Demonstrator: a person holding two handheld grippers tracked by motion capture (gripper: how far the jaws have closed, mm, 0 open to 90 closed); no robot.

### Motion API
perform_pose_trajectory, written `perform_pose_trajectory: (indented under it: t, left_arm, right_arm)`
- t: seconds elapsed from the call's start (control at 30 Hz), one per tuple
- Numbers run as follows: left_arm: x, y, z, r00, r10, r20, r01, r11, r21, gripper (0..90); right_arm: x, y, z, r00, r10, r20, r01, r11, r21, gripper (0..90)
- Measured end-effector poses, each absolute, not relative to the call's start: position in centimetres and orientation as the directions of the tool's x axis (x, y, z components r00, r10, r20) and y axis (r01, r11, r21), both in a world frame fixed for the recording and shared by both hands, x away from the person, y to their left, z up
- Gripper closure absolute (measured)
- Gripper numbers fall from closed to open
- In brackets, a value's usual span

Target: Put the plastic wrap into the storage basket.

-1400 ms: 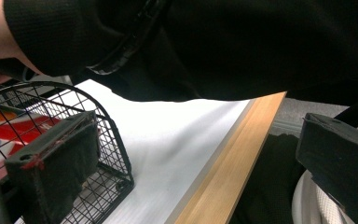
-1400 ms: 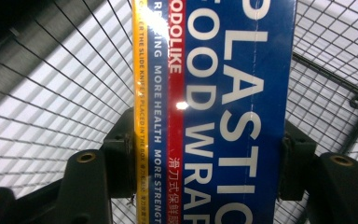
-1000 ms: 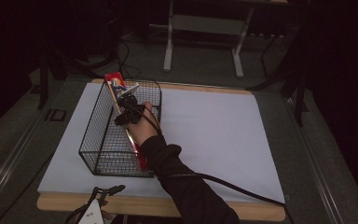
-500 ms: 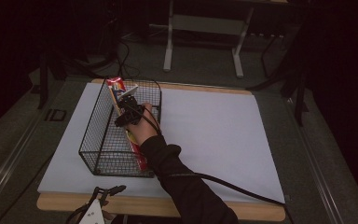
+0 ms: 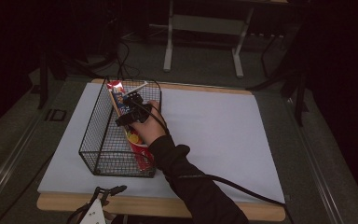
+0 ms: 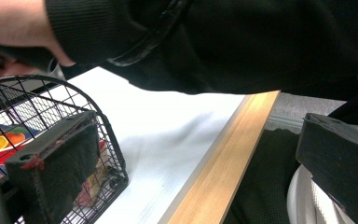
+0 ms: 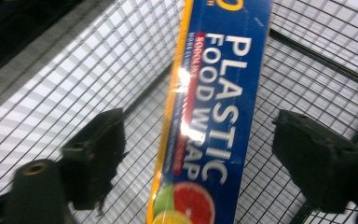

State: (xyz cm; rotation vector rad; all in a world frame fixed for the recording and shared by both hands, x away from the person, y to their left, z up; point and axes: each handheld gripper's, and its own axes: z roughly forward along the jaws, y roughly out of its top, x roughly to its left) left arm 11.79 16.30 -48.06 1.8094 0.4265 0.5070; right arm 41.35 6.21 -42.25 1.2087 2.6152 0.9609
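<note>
Long blue plastic-wrap box [image 7: 212, 112] lay slanted inside black wire basket [image 5: 95, 135] at left of white-covered counter [image 5: 214, 126]; right tongs [image 7: 198, 149] spread open, one jaw either side of box, not touching it; left tongs [image 6: 196, 158] open, idle at near counter edge. Judgement: grasp pending; centre jaws on box's long sides, close squarely, keep clear of wire walls.

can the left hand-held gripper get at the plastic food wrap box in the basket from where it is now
Probably not directly. The left hand-held gripper sits low at the table's near edge, outside the wire basket, whose near wall stands between it and the plastic food wrap box. It would have to lift over the rim, where the right hand-held gripper already straddles the box.
</note>
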Motion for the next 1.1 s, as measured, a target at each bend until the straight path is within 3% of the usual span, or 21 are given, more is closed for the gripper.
perform_pose_trajectory:
  t: [0.4,1.1]
  left_arm:
    - [12.1,16.2,-48.2,0.842,0.527,0.114,0.046,-0.282,0.958,0.1]
    - [12.2,16.0,-48.3,0.846,0.522,0.107,0.054,-0.283,0.958,0.1]
  right_arm:
    - [39.6,1.7,-40.4,-0.728,0.677,0.109,0.573,0.512,0.64,15.0]
    - [38.2,-8.1,-39.5,-0.73,0.675,0.104,0.54,0.478,0.693,13.7]
